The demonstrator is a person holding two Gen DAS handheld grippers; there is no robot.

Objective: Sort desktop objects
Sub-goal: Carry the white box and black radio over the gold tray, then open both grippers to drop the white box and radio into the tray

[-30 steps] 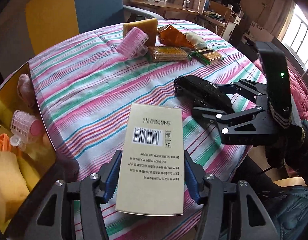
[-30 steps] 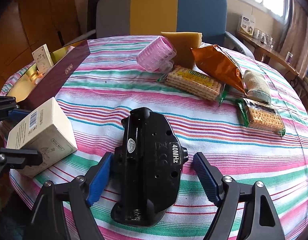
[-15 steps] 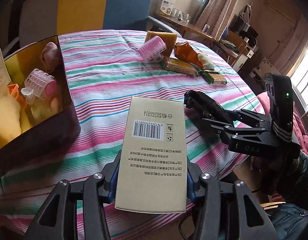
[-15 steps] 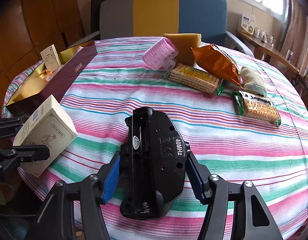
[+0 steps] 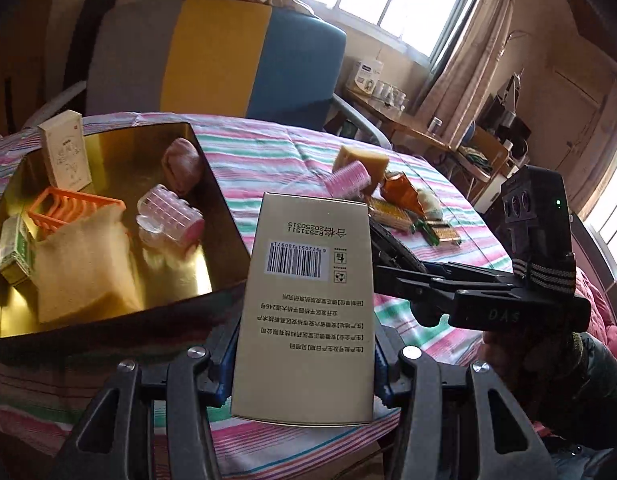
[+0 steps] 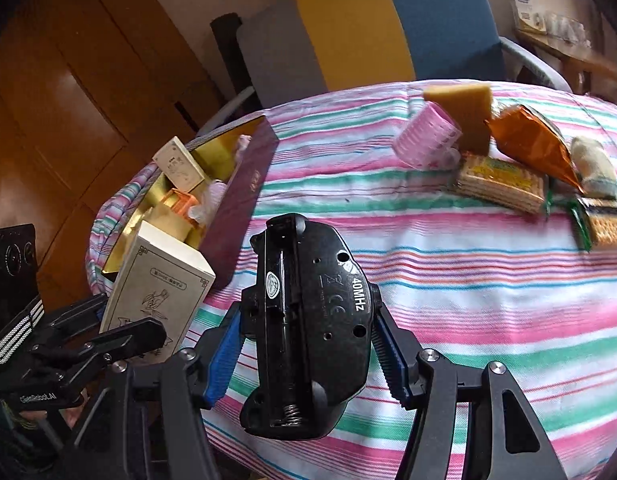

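Sorting is looking partly done: the gold-lined box [image 5: 212, 184] at the left is already holding a sponge [image 5: 84, 256], rollers, an orange rack and small cartons. Beside it the left tool [image 5: 304, 360] is gripping a smooth cardboard carton [image 5: 308, 304] by its long sides above the striped table [image 6: 488, 280], and the right tool [image 6: 308, 352] is clamping a glossy black plastic controller [image 6: 308, 320]. Farther right, a ridged pink roller [image 6: 426, 140], sponge block, crinkly foil bag and biscuit packs are waiting.

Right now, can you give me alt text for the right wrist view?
The right gripper clamps a black remote-control body, battery bay up, above a striped tablecloth. To its left, the left gripper holds a cream carton near an open box.
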